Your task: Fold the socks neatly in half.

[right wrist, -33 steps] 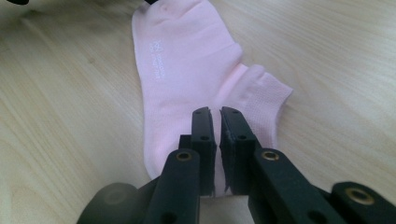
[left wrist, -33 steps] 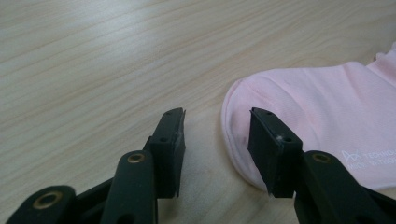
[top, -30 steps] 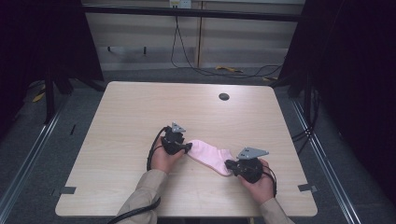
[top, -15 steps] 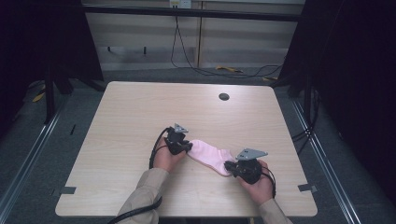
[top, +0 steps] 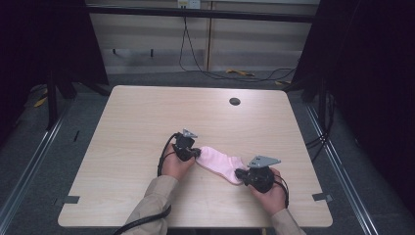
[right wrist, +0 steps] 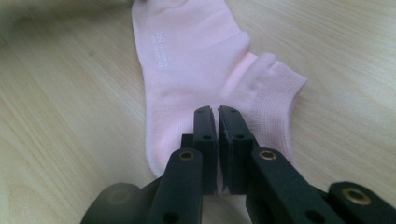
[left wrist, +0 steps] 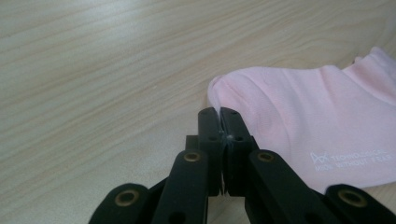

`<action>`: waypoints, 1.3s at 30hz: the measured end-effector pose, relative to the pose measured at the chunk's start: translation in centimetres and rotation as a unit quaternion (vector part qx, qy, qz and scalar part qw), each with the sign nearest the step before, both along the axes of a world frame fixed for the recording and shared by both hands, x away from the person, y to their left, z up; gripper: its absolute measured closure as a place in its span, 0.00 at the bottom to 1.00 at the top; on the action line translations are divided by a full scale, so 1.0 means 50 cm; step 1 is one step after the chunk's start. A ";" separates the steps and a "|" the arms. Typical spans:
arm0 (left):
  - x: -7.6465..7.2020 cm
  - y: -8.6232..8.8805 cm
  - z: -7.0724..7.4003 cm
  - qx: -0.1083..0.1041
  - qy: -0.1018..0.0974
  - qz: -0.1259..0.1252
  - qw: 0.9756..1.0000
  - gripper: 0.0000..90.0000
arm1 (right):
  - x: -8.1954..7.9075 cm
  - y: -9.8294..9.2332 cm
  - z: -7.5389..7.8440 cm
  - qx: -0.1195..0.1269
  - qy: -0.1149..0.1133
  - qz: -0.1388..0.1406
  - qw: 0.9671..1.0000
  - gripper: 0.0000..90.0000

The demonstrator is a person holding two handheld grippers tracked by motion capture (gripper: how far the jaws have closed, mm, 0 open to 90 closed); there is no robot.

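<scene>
A pink sock (top: 221, 164) of smooth knit with a ribbed cuff and small white lettering lies flat on the pale wood-grain table (top: 137, 122), near its front edge. The left gripper (left wrist: 219, 114) has just been closing and seems to pinch the toe end; the right gripper (right wrist: 217, 112) is clamped at the cuff end.

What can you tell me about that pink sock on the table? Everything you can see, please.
The pink sock is a short ankle sock of soft, fine knit, with a ribbed cuff and small white lettering on its side. It lies flat on the pale wooden table, near the front edge, stretched slantwise between the two hands. The left gripper has just been closing on its toe end, and its jaws now pinch the fabric there. The right gripper is clamped on the heel and cuff end. Nothing else touches it.
</scene>
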State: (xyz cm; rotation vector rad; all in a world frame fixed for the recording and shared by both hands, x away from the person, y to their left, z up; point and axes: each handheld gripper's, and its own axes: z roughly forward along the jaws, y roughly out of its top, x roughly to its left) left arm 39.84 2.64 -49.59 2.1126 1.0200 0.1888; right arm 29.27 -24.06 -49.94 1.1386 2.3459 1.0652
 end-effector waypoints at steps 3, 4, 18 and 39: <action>-0.001 0.002 0.014 -0.007 -0.006 -0.004 1.000 0.98 | 0.000 0.000 0.000 0.001 0.001 -0.001 1.000 0.96; -0.002 0.000 0.019 -0.008 -0.007 -0.004 1.000 0.98 | 0.000 0.000 0.000 0.000 0.000 0.000 1.000 0.96; -0.005 0.002 0.052 -0.014 -0.025 -0.021 0.999 0.98 | 0.004 0.002 0.013 0.002 -0.007 -0.004 1.000 0.95; -0.012 0.002 0.075 -0.023 -0.037 -0.028 0.999 0.98 | 0.055 0.119 -0.001 -0.010 0.003 0.061 0.998 0.99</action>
